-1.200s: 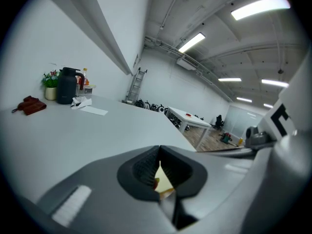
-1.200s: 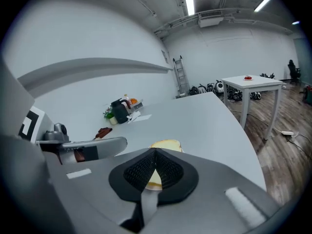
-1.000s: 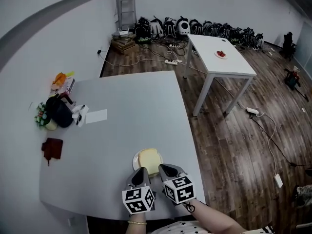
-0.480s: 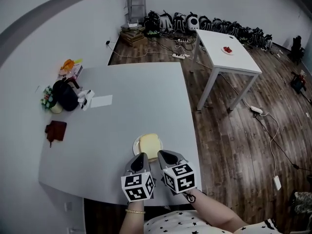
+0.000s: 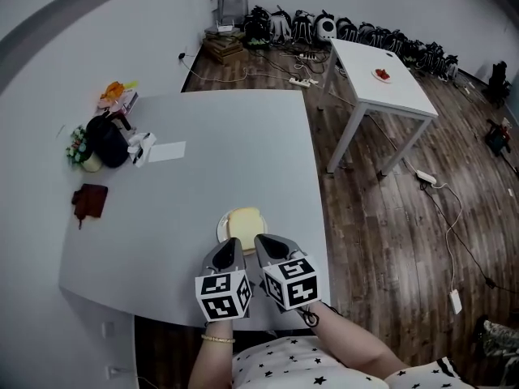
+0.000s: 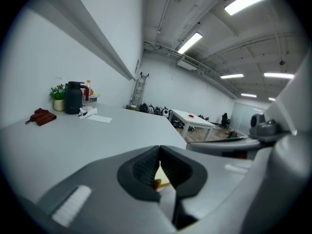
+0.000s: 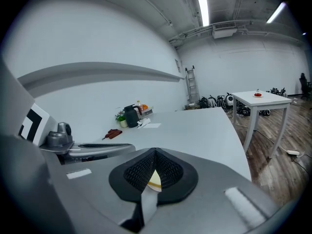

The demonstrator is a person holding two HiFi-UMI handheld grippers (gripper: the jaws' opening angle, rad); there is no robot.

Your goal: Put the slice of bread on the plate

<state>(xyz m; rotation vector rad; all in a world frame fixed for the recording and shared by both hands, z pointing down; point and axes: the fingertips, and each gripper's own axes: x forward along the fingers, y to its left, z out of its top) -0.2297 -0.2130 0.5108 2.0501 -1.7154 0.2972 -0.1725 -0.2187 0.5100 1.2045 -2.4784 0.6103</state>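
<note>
A pale yellow slice of bread (image 5: pixel 246 221) lies on a small white plate (image 5: pixel 220 228) near the front edge of the grey table (image 5: pixel 211 160). Both grippers hover side by side just on my side of the plate, above the table's edge. My left gripper (image 5: pixel 230 246) is shut with nothing in it, and its own view shows the jaws (image 6: pixel 158 172) meeting with a sliver of the bread seen beyond. My right gripper (image 5: pixel 261 241) is shut and empty too, and the bread peeks through the notch of its jaws (image 7: pixel 153 172).
At the table's far left stand a black jug (image 5: pixel 105 143), a small plant (image 5: pixel 78 149), a white paper (image 5: pixel 166 151) and a dark red wallet (image 5: pixel 87 201). A white table (image 5: pixel 381 83) with a red item stands on the wooden floor at right.
Both grippers have risen a little and drawn slightly back from the plate. The bread stays on the plate and the jaws stay shut.
</note>
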